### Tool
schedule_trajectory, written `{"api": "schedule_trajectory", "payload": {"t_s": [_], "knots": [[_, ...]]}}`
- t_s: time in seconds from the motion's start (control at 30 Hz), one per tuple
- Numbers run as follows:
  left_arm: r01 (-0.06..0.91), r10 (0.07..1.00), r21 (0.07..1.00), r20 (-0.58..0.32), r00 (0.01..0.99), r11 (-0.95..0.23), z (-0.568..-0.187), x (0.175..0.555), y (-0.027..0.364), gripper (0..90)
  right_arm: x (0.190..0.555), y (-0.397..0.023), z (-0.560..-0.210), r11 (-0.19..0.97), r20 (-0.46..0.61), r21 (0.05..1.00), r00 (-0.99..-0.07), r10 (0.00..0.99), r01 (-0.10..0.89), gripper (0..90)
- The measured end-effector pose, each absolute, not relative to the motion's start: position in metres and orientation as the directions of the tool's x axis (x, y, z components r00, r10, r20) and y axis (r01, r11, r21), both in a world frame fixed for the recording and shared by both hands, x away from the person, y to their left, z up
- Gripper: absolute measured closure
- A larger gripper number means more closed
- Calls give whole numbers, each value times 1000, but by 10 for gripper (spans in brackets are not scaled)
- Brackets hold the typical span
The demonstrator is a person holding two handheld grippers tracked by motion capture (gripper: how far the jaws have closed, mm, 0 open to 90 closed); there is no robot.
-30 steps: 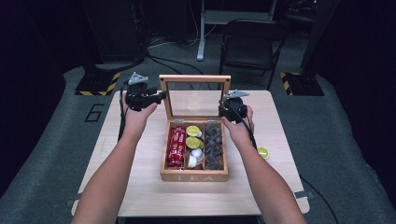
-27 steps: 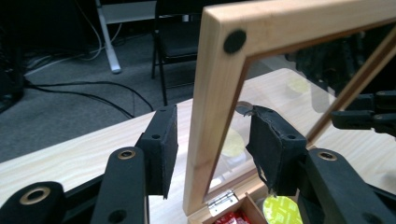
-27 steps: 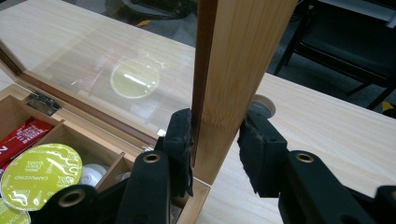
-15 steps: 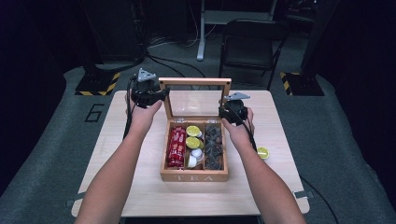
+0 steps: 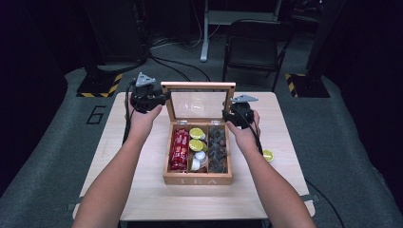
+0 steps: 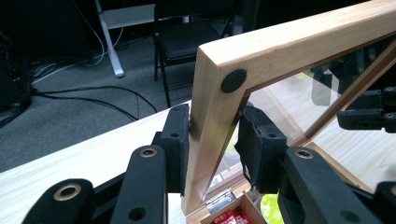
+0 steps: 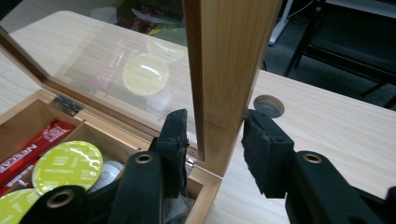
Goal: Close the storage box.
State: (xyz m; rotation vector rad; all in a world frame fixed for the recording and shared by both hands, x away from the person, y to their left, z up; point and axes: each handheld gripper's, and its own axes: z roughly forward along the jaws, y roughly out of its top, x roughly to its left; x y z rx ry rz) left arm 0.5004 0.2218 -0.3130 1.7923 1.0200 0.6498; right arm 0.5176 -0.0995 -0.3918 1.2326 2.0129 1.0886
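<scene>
on the pale wooden table [image 5: 142,185] sits a box [image 5: 197,179] marked "tea" (lid [image 5: 198,86] standing straight up). left gripper [image 6: 212,140] squeezes the lid's side; right gripper [image 7: 212,140] has just loosened around the other side.

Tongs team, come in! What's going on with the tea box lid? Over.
Left tongs clamped on the lid, left rail. Right tongs straddle the right rail, just easing open. Lid upright, tea box open. Nothing blocking.
</scene>
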Motion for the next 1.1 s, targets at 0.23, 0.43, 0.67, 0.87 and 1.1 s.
{"api": "schedule_trajectory", "payload": {"t_s": [0.23, 0.43, 0.67, 0.87, 1.1], "knots": [[349, 849, 913, -4, 529, -213, -316, 491, 225, 636, 508, -104, -388, 242, -8, 851, -450, 893, 465, 582], [345, 827, 917, -29, 561, -202, -322, 480, 230, 623, 489, -110, -384, 240, 9, 867, -495, 869, 436, 547], [333, 798, 916, -24, 602, -224, -325, 458, 234, 590, 449, -110, -362, 239, -7, 902, -541, 841, 359, 529], [321, 780, 917, -15, 625, -239, -335, 439, 237, 581, 423, -113, -353, 234, 8, 910, -578, 816, 343, 524], [335, 756, 908, -33, 653, -250, -349, 422, 241, 558, 403, -122, -354, 217, 47, 911, -610, 791, 352, 522]]}}
